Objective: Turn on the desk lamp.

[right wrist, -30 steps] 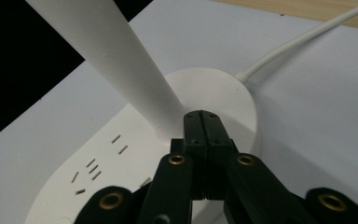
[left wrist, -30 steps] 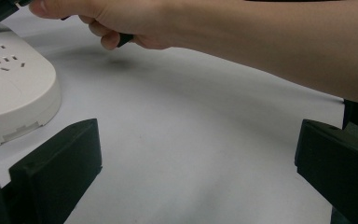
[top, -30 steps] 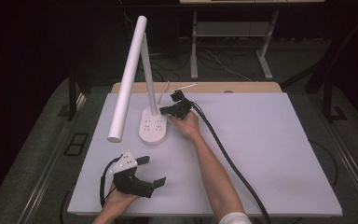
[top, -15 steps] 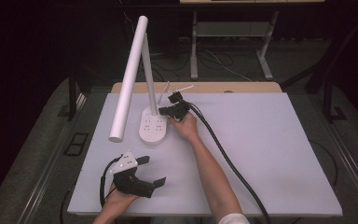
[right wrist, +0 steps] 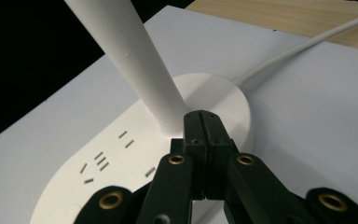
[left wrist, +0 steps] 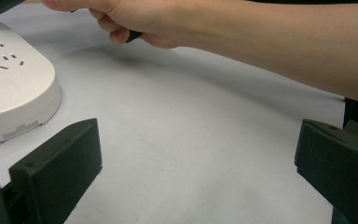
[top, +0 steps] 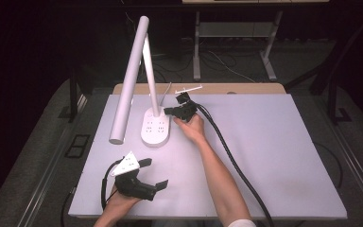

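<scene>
A white desk lamp (top: pixel 142 80) with a long tubular head and a slanted stem is seen standing on a flat, oblong, smooth plastic base (top: pixel 155 126) at the far left part of the white matte-topped desk (top: pixel 274 156). Small socket slots are set into the top of the base (right wrist: pixel 135 163). A thin white cord (right wrist: pixel 303 46) is led from the back of the base over the pale wooden strip (top: pixel 246 88) along the far edge of the desk.

The right gripper (top: pixel 183 109) is held at the base beside the foot of the stem; its black fingers (right wrist: pixel 204 135) are pressed together, their tips placed over the base just in front of the stem, though contact cannot be told. A thick black cable (top: pixel 231 161) is trailed from it across the desk toward the near edge, beside the bare forearm (top: pixel 217 175).

The left gripper (top: pixel 139 182) is held low near the front left of the desk, well apart from the lamp, its blocky black fingers (left wrist: pixel 60 163) spread wide with nothing between them. A grey three-cornered plate (top: pixel 126 164) is carried on top of it.
</scene>
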The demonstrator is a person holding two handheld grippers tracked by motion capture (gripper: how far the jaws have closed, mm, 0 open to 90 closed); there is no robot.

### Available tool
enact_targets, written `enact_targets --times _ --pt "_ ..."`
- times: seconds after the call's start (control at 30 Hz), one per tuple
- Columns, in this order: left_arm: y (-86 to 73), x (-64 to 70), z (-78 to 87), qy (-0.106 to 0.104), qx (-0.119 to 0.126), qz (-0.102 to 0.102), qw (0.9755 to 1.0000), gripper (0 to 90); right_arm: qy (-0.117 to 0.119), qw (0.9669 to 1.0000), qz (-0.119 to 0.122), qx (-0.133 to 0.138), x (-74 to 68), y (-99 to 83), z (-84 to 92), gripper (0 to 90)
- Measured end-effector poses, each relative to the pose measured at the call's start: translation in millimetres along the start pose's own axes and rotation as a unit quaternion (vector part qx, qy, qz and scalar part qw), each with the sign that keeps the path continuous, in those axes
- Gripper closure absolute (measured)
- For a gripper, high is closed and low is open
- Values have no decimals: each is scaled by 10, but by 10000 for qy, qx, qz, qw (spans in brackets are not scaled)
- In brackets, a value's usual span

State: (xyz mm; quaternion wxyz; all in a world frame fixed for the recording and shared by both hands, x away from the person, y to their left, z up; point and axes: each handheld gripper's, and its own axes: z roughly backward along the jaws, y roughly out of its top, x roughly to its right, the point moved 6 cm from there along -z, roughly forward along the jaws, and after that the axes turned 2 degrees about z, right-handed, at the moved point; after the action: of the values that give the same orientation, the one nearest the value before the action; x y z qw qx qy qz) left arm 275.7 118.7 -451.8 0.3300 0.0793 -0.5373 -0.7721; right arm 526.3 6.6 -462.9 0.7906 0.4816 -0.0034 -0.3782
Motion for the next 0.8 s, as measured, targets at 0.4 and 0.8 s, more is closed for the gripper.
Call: enact_targets --times 0.4,0.8 --pt "-9 -12 -16 17 -58 -14 10000 0 -16 9993 252 267 11 20 539 896" --pt "-13 -17 -27 19 -82 -28 10000 0 -111 9980 565 255 -32 15 1028 896"
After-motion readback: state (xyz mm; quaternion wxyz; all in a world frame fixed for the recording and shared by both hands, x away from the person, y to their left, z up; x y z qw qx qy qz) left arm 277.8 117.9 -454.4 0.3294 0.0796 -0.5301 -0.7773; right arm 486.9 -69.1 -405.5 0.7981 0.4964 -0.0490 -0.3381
